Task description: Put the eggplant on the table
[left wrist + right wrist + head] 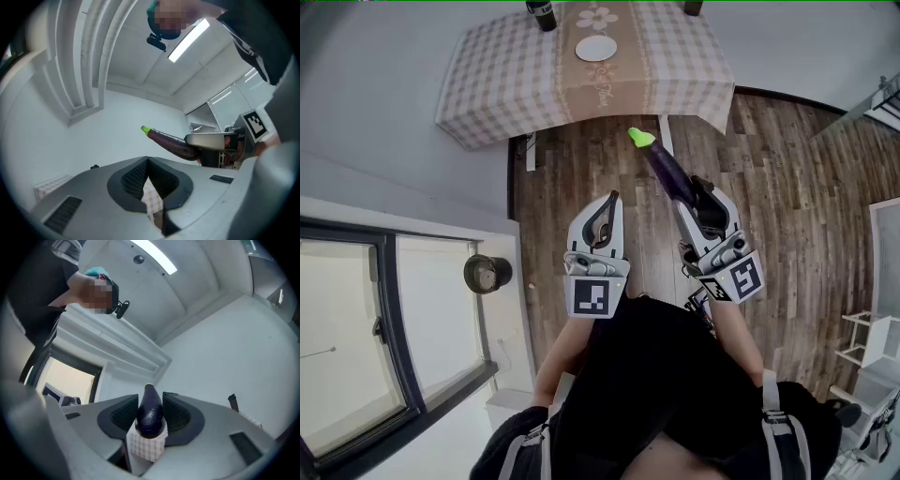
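A dark purple eggplant [667, 167] with a bright green stem end sticks out of my right gripper [692, 199], which is shut on its thick end. The stem end points toward the table [506, 80], which has a checked cloth and stands a little way ahead. In the right gripper view the eggplant [150, 411] fills the gap between both pads. My left gripper [607, 204] hangs beside it on the left, shut with nothing in it. The left gripper view shows the eggplant [169, 142] held level in the right gripper [211, 140].
On the table lie a beige runner, a white plate [596, 48] and two dark bottles [542, 14] at the far edge. A dark round pot [487, 273] stands by the window at the left. A white shelf [872, 342] is at the right, over a wooden floor.
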